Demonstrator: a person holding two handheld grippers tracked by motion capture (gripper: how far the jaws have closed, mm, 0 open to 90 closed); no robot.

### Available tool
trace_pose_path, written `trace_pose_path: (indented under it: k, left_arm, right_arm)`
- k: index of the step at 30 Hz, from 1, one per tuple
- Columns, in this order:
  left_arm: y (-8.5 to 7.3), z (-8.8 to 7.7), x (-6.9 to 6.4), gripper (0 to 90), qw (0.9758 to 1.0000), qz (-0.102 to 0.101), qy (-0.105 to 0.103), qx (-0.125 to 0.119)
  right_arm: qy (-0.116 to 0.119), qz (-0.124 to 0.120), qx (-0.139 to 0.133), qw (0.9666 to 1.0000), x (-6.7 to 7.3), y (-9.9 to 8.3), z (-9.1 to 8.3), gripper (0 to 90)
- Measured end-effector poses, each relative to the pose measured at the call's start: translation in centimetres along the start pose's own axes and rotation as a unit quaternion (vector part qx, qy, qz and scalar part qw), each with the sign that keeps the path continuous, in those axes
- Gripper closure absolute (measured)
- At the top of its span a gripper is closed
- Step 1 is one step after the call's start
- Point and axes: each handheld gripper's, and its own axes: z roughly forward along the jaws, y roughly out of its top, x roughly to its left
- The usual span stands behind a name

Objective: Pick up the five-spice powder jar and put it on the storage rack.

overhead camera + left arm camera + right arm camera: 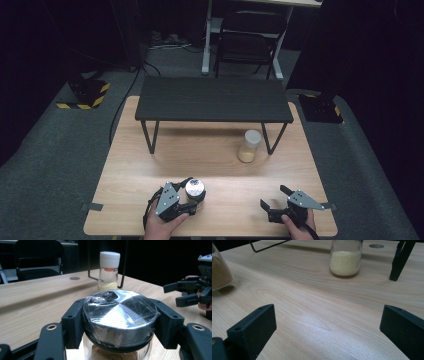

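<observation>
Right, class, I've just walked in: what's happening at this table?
A person holds a gripper in each hand. The left gripper has its jaws shut around the silver lid of a jar of brown powder near the table's front edge. The right gripper rests open, holding nothing. A white-capped jar of yellow grains stands by the black shelf.

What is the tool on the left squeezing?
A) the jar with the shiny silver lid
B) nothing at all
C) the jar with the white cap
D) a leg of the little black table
A: the left tool has both jaws pressed against the sides of the silver-lidded jar, while the white-capped jar stands apart, farther back on the table.
</observation>
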Motion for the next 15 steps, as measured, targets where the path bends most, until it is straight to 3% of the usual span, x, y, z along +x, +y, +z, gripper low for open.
trace_pose_path:
  k: [10,15]
  left_arm:
    - [1.9,-0.1,-0.3,34.9,0.9999,0.006,0.011,-0.011]
    - [3.0,-0.1,-0.4,34.9,0.9997,0.01,0.019,-0.012]
  right_arm:
    - [-0.003,-0.015,0.022,0.9996,0.3,0.7,0.2,0.3]
    - [-0.001,-0.011,0.019,0.9998,0.1,0.6,0.1,0.3]
